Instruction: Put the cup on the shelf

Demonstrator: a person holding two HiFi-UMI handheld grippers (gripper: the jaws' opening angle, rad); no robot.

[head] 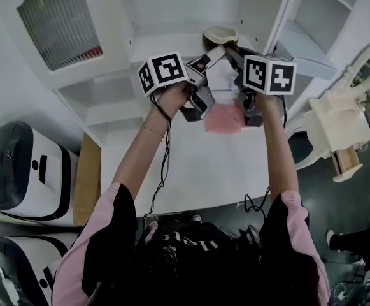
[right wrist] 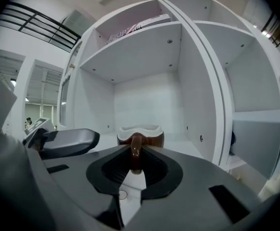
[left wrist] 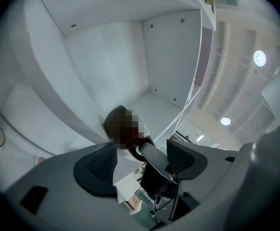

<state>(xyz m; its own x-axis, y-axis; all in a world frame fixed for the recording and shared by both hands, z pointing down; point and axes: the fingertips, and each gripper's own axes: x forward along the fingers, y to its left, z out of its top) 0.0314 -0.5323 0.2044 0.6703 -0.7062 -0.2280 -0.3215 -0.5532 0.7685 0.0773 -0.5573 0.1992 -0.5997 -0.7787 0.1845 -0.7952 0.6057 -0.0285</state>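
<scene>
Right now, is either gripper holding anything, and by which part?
The right gripper grips the brown cup by its handle; the left gripper holds nothing.

Ahead of you a white shelving unit [head: 172, 8], white tabletop [head: 197, 171] beneath, dark floor [head: 341, 199] on your right, round ceiling lights [left wrist: 259, 57] overhead.

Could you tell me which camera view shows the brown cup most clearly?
The right gripper view: the cup sits centred, rim and handle plain, the handle held by the right gripper. The head view shows only its rim from above; the left gripper view, a brown edge, partly blurred over.
</scene>
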